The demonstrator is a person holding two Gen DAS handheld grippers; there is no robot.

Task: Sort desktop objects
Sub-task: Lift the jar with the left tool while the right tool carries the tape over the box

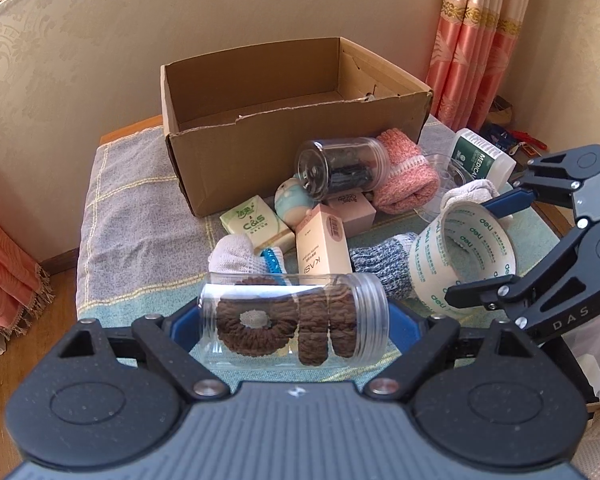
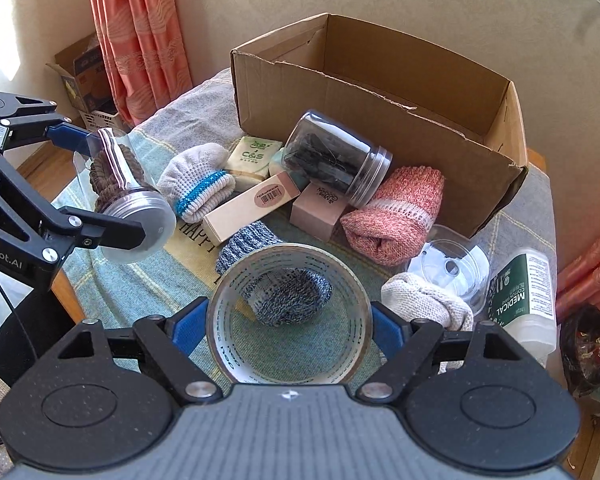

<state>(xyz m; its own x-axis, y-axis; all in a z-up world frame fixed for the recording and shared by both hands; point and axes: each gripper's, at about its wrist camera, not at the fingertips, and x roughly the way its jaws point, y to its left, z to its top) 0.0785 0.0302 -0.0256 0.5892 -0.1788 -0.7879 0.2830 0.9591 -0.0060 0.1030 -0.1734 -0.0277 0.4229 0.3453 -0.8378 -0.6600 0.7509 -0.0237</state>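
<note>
- The left gripper (image 1: 294,320) is clamped end to end on a clear plastic jar (image 1: 296,318) lying on its side between the blue pads, clear of the cloth below (brown knitted rings show through its wall).
- The right gripper (image 2: 290,330) is clamped across a roll of clear tape (image 2: 288,314), a blue pad pressing each side of the ring; through its hole the table's towel (image 2: 140,280) and a blue-grey sock (image 2: 252,240) are visible.
- Just beyond lie a tall cream carton (image 1: 322,250) marked KASI, a white sock with a blue stripe (image 2: 196,184) and a C&S tissue pack (image 1: 256,226).
- To the right sit a cream knitted bundle (image 2: 428,300), an empty clear container (image 2: 452,272) and a white bottle marked MEDICAL (image 2: 524,300).
- Farther in, a second clear jar (image 1: 340,168) with dark contents lies tilted on a pink box (image 2: 320,212), beside a pink knitted sock (image 2: 396,212).
- At the back stands an open cardboard box (image 1: 260,152), near the wall (what its floor holds, I cannot tell).
</note>
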